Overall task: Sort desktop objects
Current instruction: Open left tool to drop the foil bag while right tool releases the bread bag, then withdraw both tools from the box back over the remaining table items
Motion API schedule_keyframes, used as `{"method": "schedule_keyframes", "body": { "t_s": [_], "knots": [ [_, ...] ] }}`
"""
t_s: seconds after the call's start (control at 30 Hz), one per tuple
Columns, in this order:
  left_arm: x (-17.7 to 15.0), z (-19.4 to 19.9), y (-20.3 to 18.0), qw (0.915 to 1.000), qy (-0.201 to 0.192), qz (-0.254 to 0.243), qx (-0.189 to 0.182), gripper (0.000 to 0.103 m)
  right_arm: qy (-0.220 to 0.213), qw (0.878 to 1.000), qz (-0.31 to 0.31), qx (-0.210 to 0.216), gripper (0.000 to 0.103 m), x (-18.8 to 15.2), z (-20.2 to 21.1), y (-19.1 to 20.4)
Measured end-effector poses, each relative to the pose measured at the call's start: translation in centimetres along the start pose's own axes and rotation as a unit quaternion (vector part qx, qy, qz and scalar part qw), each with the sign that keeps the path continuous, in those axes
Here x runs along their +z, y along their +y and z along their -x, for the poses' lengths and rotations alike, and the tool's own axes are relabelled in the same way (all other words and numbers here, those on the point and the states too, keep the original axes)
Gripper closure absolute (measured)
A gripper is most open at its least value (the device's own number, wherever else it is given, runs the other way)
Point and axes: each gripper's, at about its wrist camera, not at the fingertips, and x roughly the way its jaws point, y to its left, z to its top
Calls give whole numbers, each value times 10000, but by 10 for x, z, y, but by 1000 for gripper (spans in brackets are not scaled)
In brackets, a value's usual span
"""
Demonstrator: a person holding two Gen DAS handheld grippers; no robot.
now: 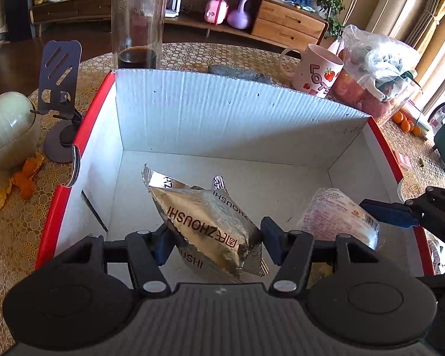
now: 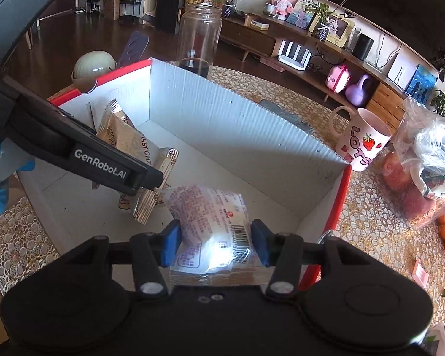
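Observation:
A white cardboard box (image 1: 222, 112) with red rims fills both views. My left gripper (image 1: 216, 243) is shut on a silver-gold foil snack packet (image 1: 204, 222) printed ZHOUSHI, which hangs tilted over the box floor. From the right wrist view that left gripper (image 2: 151, 190) reaches in from the left with the foil packet (image 2: 127, 139) under it. My right gripper (image 2: 216, 243) has a clear-wrapped packet (image 2: 210, 207) with pink print and a barcode between its blue pads, which lie against both its sides. This packet (image 1: 335, 216) sits low in the box's right corner.
Behind the box stand a tall glass jar (image 1: 138, 23) with dark liquid and a strawberry mug (image 1: 311, 71). A black phone stand (image 1: 60, 89), a green lidded bin (image 1: 6, 127) and orange peel (image 1: 23, 178) lie left. A plastic bag of fruit (image 1: 376, 71) sits right.

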Motion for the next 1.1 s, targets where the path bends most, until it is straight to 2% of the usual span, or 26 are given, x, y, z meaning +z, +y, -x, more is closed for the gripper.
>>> {"method": "schedule_keyframes", "body": {
  "t_s": [0.23,0.37,0.5,0.83,0.87,0.9,0.97,1.1],
  "knots": [
    [-1,1,-3,10000,-22,52,6,43,-71,9999,-98,43,39,-3,7,-5],
    [-1,4,-4,9999,-58,137,-29,42,-160,9997,-200,60,37,-5,13,-10],
    [-3,7,-7,9999,-99,120,0,42,-335,9991,-274,47,24,-8,26,-16],
    [-5,24,-17,9994,-319,84,86,41,-632,9966,-493,166,19,-16,60,-28],
    [-6,26,-18,9993,-339,95,87,38,-676,9963,-502,190,18,-17,64,-29],
    [-7,28,-19,9993,-365,98,85,30,-717,9959,-507,211,17,-18,67,-29],
    [-9,32,-23,9990,-432,72,111,24,-786,9952,-519,253,15,-21,75,-31],
    [-13,42,-31,9981,-586,51,166,19,-885,9940,-578,299,13,-26,89,-34]
  ]
}}
